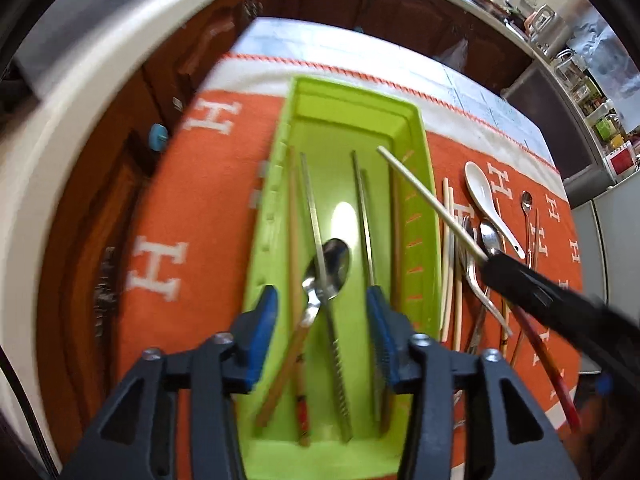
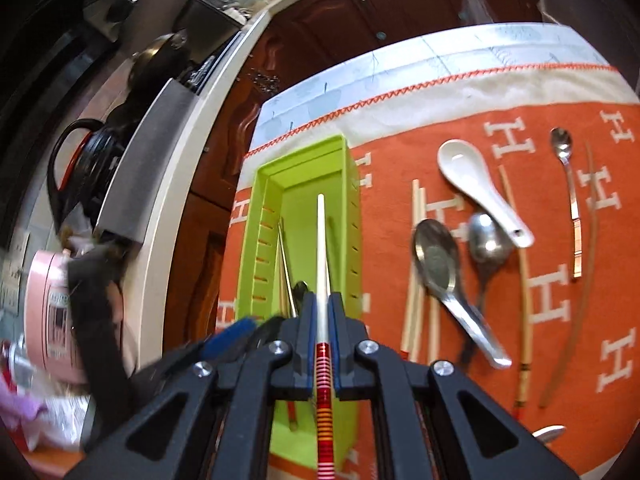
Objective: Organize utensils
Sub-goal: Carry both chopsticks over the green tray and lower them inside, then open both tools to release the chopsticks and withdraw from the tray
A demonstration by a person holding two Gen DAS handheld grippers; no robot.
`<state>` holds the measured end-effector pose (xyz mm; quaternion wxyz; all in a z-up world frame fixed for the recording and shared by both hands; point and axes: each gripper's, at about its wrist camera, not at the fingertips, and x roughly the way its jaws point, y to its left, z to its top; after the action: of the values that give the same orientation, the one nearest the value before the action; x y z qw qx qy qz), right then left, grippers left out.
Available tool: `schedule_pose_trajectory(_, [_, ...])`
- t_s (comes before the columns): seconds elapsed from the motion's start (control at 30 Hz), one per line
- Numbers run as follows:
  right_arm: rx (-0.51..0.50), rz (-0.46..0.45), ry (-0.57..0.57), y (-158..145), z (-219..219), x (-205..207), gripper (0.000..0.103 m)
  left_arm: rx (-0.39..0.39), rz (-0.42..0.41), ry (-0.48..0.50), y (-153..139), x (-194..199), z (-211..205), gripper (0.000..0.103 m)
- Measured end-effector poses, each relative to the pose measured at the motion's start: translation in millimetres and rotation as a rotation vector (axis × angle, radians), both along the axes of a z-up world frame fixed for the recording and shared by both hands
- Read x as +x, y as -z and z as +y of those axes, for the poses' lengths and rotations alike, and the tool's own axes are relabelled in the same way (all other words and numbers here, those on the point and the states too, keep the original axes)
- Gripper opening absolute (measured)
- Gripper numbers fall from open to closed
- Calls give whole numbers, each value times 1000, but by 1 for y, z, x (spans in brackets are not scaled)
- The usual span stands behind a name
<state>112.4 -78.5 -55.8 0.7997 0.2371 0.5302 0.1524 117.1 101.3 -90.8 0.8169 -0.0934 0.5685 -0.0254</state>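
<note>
The left gripper [image 1: 322, 312] points steeply down into the long lime-green plastic utensil tray [image 1: 416, 216], its blue-padded fingers [image 1: 266, 312] standing apart with nothing pressed between them. Just ahead of the gap, on the tray floor, lies a shiny metal spoon with a pale wooden handle [image 1: 330, 268], its bowl away from the gripper and its handle running back towards the left pad; a flat silver metal chopstick [image 1: 316, 232] crosses over it, and a second silver one [image 1: 362, 200] lies beside the right pad. The right gripper [image 2: 322, 300] is clamped tight on a white chopstick with a red-and-orange banded end [image 2: 321, 248]; the pale tip reaches forward over the open tray, while the banded part runs back between the arms. From the left wrist view, this chopstick slants across the tray's right wall. To the right of the tray, on the orange cloth patterned with white H letters [image 2: 552, 292], rest a white ceramic soup spoon [image 2: 480, 188], two metal spoons [image 2: 440, 264], a slim metal teaspoon [image 2: 566, 176] and several pale wooden chopsticks [image 2: 414, 280].
</note>
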Motion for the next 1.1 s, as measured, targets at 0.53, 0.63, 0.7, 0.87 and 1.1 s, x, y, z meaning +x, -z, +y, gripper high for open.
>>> schedule_pose_trajectory(0.53, [-71,83,-21,24,37,11,6,11,-52,-93,-14,-26,36,48])
schedule_pose_trajectory(0.63, [-75,73,-35,23,39,10,7,10,-55,-90,-14,-26,34,48])
schedule_pose_trajectory(0.7, [-86,69,-41,22,40,11,8,11,-57,-89,-14,-27,33,48])
schedule_pose_trajectory(0.87, [-79,70,-68,24,42,10,9,12,-60,-84,-17,-30,31,48])
schedule_pose_trajectory(1.1, [-89,49,-122,23,25,-3,8,7,-75,-53,-27,-35,16,48])
